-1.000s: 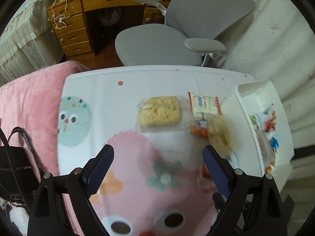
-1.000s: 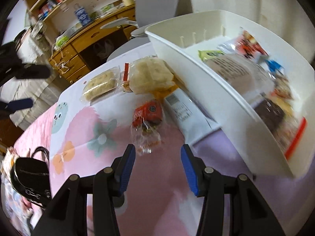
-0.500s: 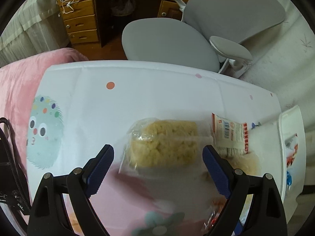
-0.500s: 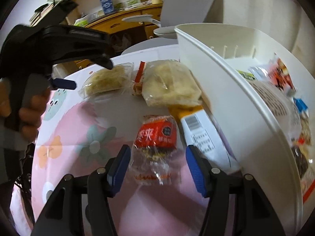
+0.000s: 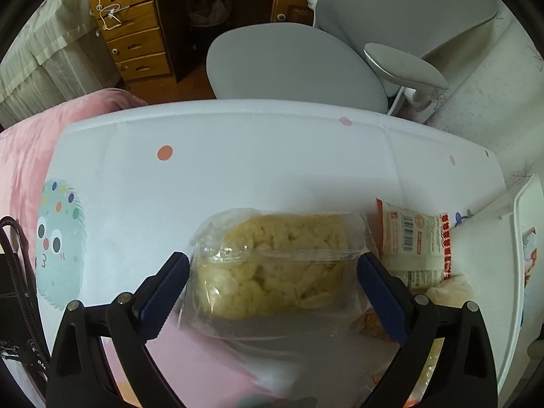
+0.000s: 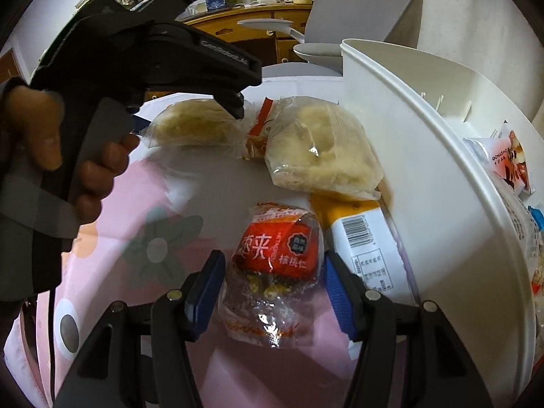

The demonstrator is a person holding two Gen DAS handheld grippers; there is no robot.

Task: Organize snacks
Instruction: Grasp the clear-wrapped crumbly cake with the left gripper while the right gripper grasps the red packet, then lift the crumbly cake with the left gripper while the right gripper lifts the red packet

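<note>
The left gripper point(image 5: 270, 289) is hanging wide open with its blue-padded fingers point(image 5: 163, 289) straddling a clear-wrapped pale yellow crispy cake point(image 5: 285, 265) on the cartoon-printed counter point(image 5: 238, 163) — the cake's long axis is running across the gap, from one finger to the other, and nothing is gripped. The right gripper point(image 6: 272, 292) is likewise gaping around a red-labelled clear snack packet point(image 6: 275, 272), holding nothing. The white plastic bin point(image 6: 425, 176) is sitting to the right, already carrying packets; a red-and-white barcoded sachet point(image 5: 414, 238) and a clear bag of pale crackers point(image 6: 319, 149) are crowding the path between.
</note>
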